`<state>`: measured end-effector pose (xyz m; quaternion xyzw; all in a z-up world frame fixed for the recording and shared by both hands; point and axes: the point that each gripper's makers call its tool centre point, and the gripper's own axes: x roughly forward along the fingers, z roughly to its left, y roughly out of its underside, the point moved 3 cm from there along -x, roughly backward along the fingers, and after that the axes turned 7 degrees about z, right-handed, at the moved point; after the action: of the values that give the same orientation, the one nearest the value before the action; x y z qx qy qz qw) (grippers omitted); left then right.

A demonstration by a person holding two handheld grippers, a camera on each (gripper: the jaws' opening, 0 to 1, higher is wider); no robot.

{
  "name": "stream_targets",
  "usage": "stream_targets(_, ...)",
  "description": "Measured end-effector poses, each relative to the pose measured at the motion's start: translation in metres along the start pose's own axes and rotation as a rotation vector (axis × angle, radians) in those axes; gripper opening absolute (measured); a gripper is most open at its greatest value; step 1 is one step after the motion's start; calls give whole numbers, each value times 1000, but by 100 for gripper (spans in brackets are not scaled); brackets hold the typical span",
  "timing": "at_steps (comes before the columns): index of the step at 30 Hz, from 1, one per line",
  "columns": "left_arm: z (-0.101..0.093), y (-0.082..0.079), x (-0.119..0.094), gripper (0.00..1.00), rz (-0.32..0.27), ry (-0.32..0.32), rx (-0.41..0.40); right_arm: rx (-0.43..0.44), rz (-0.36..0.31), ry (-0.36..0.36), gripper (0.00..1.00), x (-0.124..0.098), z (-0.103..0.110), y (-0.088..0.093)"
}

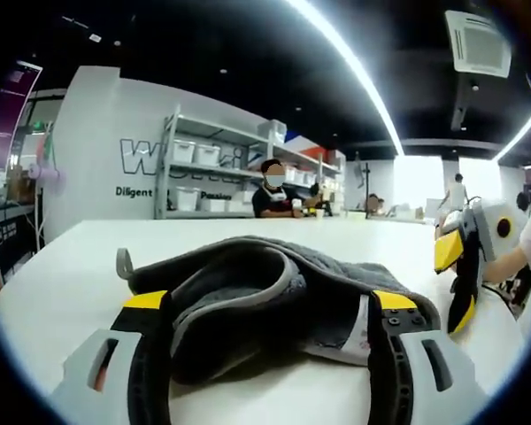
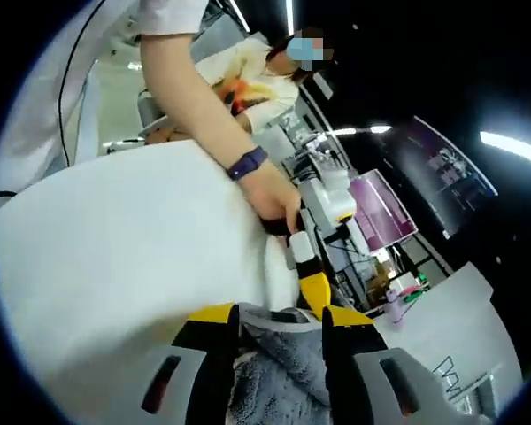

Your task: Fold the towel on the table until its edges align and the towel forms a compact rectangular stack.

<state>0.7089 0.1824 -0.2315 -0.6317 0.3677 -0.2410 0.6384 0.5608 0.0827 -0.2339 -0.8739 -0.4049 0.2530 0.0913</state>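
White table (image 1: 62, 283) carries a crumpled grey towel (image 1: 265, 292), with shelving (image 1: 203, 168) and a seated person (image 1: 273, 190) behind. Left gripper (image 1: 270, 305) has its jaws spread around the towel's near fold; right gripper (image 2: 279, 323), jaws apart, straddles the towel too, beside a hand (image 2: 274, 199) with a wristband (image 2: 247, 163).

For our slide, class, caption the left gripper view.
Grey towel bunched on white table between open left tool prongs.

The left gripper view sat low and level, close over the white table (image 1: 62, 292), facing far shelves (image 1: 203, 168). The right gripper view was rolled steeply, also close. Both shared the grey towel (image 1: 248, 292) and table.
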Motion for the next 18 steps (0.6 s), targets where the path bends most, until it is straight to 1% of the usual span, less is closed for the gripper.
stream_targets(3,0,0,0,89,2,-1,2,-34,17,-32,26,4,8,4)
stream_targets(4,0,0,0,89,2,-2,2,-56,39,-32,25,6,9,8)
stream_targets(5,0,0,0,89,3,-2,2,-66,47,-29,24,6,9,10)
stream_targets(9,1,0,0,89,5,-3,4,-68,58,-32,20,10,12,12)
stream_targets(18,1,0,0,89,10,-4,7,-138,95,-36,11,16,18,12)
